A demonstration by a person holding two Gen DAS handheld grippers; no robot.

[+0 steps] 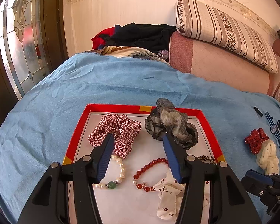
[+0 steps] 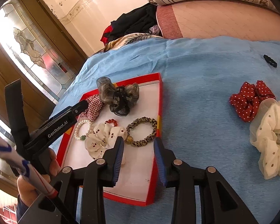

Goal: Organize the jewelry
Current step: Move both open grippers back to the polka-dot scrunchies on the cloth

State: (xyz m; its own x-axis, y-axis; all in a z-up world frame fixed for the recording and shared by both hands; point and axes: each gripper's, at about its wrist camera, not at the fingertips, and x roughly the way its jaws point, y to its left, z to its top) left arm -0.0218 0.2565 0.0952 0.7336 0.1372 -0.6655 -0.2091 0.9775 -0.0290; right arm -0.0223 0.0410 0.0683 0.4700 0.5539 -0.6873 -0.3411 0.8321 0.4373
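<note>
scrunchies and bead bracelets inside red-rimmed tray

Blue cloth, spread flat with shallow creases over what may be a bed, the surface under it hidden. Pink quilted cushion at the far edge; striped floral-banded pillow resting on top of it. Heap of black and red clothing beside the cushion, against a cream tiled wall. Leaded-glass door at left, dark wooden frame.
</note>
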